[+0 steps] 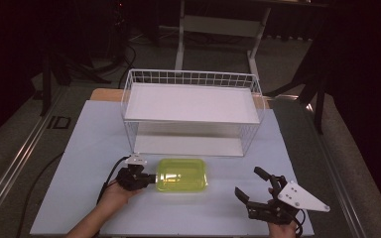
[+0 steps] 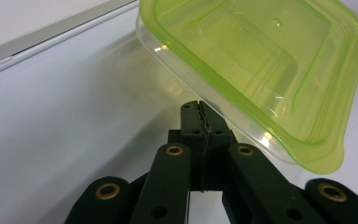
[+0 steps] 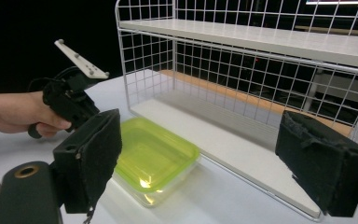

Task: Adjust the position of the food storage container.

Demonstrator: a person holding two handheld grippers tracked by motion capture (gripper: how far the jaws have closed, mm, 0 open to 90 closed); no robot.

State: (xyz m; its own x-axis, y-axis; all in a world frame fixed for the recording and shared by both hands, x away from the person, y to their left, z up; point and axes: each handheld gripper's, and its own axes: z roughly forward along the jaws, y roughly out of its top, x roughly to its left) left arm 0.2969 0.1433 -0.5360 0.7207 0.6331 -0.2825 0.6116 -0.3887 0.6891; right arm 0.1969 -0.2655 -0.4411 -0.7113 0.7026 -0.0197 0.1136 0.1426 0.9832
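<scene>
Glowing translucent green-lidded container (image 1: 182, 175)

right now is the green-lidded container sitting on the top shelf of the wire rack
No, the container lies on the table in front of the wire rack, whose top shelf is bare.

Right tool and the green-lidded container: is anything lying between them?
No. In the high view, bare table separates the right tool from the container.
</scene>
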